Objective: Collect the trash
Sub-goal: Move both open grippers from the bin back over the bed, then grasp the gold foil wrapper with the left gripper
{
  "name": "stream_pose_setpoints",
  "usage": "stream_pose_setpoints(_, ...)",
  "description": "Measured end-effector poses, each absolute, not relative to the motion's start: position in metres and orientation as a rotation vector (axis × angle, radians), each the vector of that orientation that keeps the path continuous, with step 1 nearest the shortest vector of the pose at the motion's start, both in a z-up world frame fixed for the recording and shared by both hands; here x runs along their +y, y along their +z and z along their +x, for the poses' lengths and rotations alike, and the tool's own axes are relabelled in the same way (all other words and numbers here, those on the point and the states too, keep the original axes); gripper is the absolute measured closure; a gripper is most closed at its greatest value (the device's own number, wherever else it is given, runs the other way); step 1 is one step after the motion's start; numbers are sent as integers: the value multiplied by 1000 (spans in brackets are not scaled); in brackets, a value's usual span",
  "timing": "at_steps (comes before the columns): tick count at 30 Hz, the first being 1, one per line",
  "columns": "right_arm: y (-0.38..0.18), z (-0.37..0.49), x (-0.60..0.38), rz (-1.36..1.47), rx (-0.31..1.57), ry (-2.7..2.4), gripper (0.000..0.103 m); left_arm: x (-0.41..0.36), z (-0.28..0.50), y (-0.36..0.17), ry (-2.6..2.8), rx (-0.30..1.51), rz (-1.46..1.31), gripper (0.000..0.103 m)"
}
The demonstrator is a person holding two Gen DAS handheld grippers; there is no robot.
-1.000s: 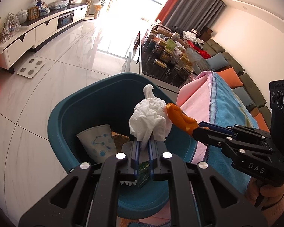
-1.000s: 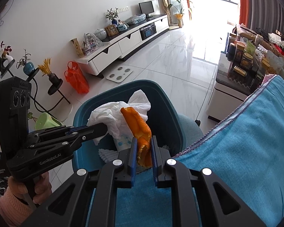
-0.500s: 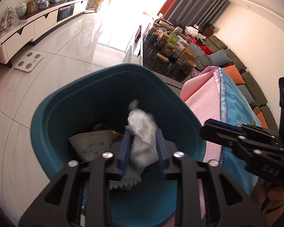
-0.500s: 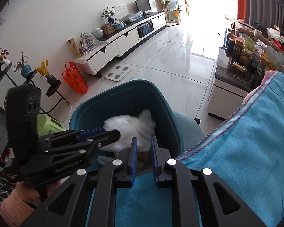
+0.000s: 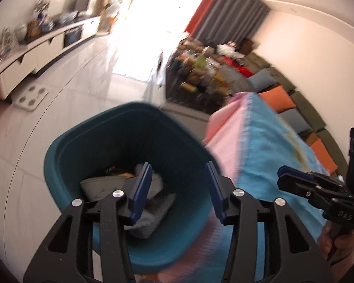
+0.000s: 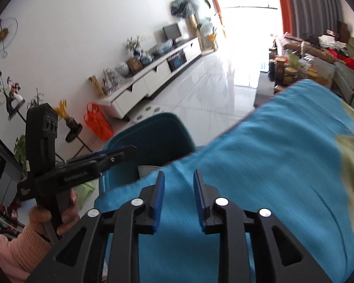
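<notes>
A teal trash bin (image 5: 87,141) stands on the floor beside the table; it also shows in the right wrist view (image 6: 153,136). Crumpled white tissue (image 5: 151,221) and a paper cup (image 5: 99,186) lie inside it. My left gripper (image 5: 179,188) is open and empty above the bin's mouth. My right gripper (image 6: 178,195) is open and empty over the blue tablecloth (image 6: 271,176), just right of the bin. The left gripper also shows in the right wrist view (image 6: 120,152), and the right gripper in the left wrist view (image 5: 288,176).
A table with a blue (image 5: 271,146) and pink (image 5: 226,136) cloth is on the right. A low table with jars (image 5: 200,82) and a sofa with cushions (image 5: 278,96) lie beyond. A white TV cabinet (image 6: 153,80) and an orange bag (image 6: 99,125) stand along the wall.
Both grippers opened. The tissue dropped from the left gripper and the orange peel from the right into the bin. Both grippers then pulled back, the right one over the blue cloth.
</notes>
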State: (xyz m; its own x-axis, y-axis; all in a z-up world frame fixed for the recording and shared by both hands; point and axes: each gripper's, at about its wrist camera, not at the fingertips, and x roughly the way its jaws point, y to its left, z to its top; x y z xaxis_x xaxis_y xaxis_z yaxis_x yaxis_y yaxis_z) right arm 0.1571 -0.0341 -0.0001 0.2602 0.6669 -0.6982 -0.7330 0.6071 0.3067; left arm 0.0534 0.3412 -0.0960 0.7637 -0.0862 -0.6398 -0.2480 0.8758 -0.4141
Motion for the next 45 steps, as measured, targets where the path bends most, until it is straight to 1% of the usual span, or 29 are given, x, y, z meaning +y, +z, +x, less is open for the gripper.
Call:
stream_pose_setpoints(5, 11, 147, -105, 12, 856, 858, 76, 287, 56, -63, -73, 659, -423, 52)
stream_pose_setpoints(10, 16, 138, -181, 73, 816, 703, 76, 211, 70, -50, -282, 689, -344, 51)
stream_pose_setpoints(15, 21, 123, -252, 120, 777, 536, 75, 130, 77, -51, -484, 738, -265, 51)
stream_pose_setpoints(21, 17, 114, -329, 175, 741, 360, 68, 42, 84, -54, -694, 792, -179, 49)
stream_pose_setpoints(27, 5, 108, -390, 240, 736, 249, 67, -42, 91, -61, -833, 853, -107, 49)
stream_pose_setpoints(36, -23, 108, -414, 275, 811, 254, 67, -99, 105, -68, -875, 918, -36, 45)
stream_pose_setpoints(37, -26, 109, -415, 280, 815, 256, 68, -101, 107, -68, -878, 923, -36, 42)
stream_pose_setpoints(39, -29, 108, -416, 302, 819, 275, 73, -105, 113, -69, -879, 945, -42, 41)
stream_pose_setpoints(40, -30, 107, -416, 313, 821, 283, 77, -107, 115, -70, -881, 952, -45, 41)
stream_pose_setpoints(45, -33, 105, -417, 334, 824, 306, 77, -110, 124, -79, -888, 1007, -92, 40)
